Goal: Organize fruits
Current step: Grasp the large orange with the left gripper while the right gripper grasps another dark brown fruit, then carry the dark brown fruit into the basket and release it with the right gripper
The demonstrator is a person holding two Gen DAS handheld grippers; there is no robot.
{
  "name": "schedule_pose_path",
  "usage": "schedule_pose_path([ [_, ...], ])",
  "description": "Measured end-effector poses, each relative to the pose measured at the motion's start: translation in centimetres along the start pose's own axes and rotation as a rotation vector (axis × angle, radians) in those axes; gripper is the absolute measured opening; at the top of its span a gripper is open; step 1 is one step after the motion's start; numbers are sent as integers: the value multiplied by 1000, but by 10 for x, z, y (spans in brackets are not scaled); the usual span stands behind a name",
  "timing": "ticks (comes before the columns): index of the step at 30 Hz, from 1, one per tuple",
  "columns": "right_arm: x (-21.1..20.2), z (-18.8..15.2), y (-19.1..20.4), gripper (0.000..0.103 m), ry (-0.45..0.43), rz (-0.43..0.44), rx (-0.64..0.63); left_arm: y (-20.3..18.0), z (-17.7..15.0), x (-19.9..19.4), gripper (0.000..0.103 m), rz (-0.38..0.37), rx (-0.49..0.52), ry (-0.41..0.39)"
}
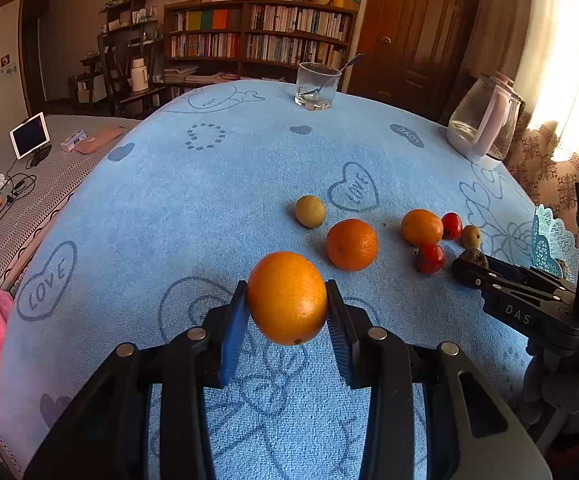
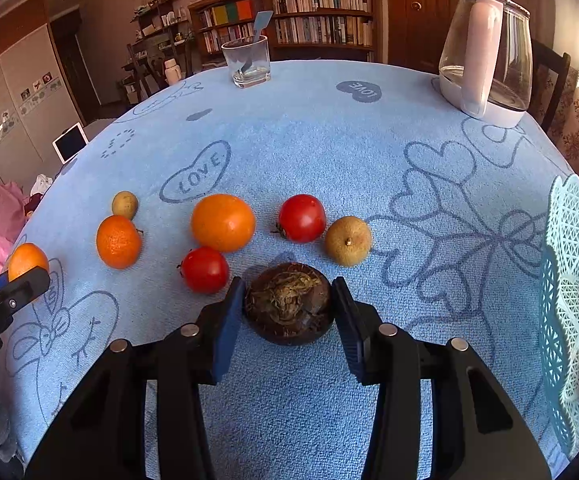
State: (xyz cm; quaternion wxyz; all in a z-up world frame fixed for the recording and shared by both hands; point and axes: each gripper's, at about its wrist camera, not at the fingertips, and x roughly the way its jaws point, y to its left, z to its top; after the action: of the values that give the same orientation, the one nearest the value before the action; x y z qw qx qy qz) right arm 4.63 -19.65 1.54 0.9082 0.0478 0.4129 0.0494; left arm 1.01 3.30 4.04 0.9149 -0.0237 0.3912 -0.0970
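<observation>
Fruit held in both hand-held grippers over the blue towelling worktop cover (image 2: 297,128).

Left hand-held gripper (image 1: 287,300) is clamped on a round, smooth-skinned orange (image 1: 287,298) across its widest part; the firm rind should take the squeeze, though its waxy curve could slip. Right hand-held gripper (image 2: 288,304) has its pads against the sides of a dark brown, rough, fibrous-topped round fruit (image 2: 288,303) resting on the cover; it looks stiff and light, best gripped across the middle. Nearby lie two more oranges, two red glossy fruits and two tan ones; the pale blue lattice plastic basket (image 2: 569,248) stands at the right edge.
</observation>
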Motion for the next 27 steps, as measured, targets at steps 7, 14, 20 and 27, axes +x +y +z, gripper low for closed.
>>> schedule_pose_path([
  [7, -27, -8, 0, 46, -63, 21, 6, -6, -1, -1, 38, -10, 12, 0],
  [14, -43, -10, 0, 46, -116, 24, 18, -11, -3, -2, 38, -17, 22, 3],
  [20, -61, -10, -13, 46, -164, 13, 68, -16, -6, 2, 38, -20, 30, 16],
  [27, -77, -11, -43, 46, -206, -28, 151, -20, -8, 3, 38, -25, 36, 25],
])
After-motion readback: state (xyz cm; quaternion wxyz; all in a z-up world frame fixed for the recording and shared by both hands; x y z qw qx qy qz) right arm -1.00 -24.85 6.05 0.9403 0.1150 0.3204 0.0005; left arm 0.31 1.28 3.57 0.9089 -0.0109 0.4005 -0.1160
